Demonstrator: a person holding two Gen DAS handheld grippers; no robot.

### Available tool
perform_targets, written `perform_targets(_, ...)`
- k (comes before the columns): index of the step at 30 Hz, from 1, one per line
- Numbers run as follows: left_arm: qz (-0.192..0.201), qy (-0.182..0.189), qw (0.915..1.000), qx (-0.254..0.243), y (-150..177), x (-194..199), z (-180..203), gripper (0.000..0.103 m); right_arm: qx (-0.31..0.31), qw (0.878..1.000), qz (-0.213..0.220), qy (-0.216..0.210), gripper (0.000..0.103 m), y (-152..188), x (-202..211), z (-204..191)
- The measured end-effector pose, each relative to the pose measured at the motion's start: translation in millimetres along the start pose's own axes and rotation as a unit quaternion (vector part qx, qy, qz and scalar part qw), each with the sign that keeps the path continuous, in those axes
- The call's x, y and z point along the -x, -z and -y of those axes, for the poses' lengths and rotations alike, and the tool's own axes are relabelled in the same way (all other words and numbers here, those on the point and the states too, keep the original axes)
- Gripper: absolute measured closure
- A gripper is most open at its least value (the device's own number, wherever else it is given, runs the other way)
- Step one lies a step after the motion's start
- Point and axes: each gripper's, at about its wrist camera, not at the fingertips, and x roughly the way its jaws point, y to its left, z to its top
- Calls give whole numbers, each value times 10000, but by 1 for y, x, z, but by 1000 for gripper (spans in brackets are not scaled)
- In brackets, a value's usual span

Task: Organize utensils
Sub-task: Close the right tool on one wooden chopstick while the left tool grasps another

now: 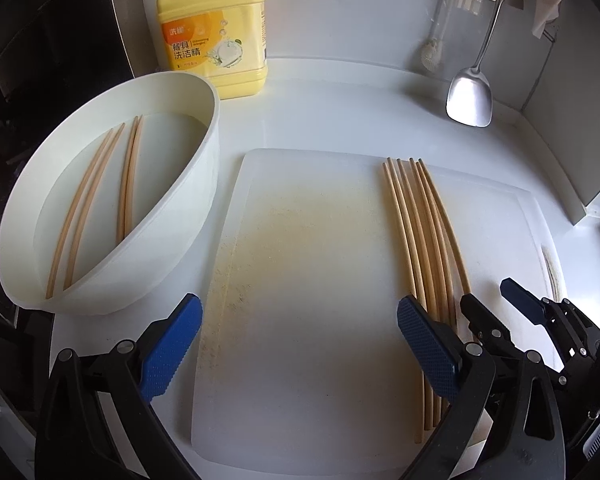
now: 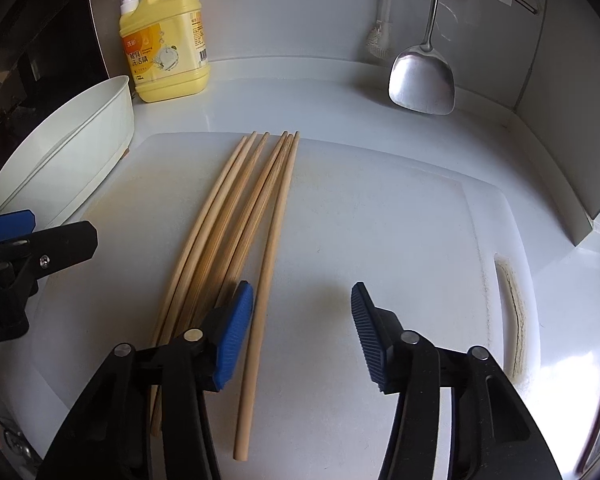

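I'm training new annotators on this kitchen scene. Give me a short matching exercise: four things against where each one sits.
Things:
1. yellow detergent jug
2. steel spatula
3. loose bundle of wooden chopsticks
4. two pairs of wooden chopsticks

Places:
A. inside the white oval tub
B. on the white cutting board
C. hanging at the back right
D. behind the tub, by the wall

Pairs: 1-D, 2-C, 3-B, 4-A

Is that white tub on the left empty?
No. The white tub holds four chopsticks lying flat on its bottom; nothing else shows inside.
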Motion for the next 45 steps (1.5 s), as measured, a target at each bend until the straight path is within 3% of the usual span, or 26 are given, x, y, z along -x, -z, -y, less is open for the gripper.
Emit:
perform_targets(3,-18,47,10000,-53,0,-4,5,7,-29,10000,11,5,66,-1,1,7)
perform_targets(22,-234,-4,9987,-457,9,-33,37,5,-322,9995,55,-28,66,5,4,37)
perform_targets(34,-258,117,9993,-223,15,-37,26,5,-297,9995,82,0,66,4,4,34)
perform_targets(38,-183,-79,9990,-403,15,-40,38,5,-259,9996,69,8,66,2,3,34)
perform_targets(43,-181,-15,9995,-239,9,-46,36,6,-151,9999,43,57,65,-3,-2,34)
perform_targets(45,-128,-78,9992,-371,7,-45,41,10,-101,9999,19,60,64,-5,-3,33)
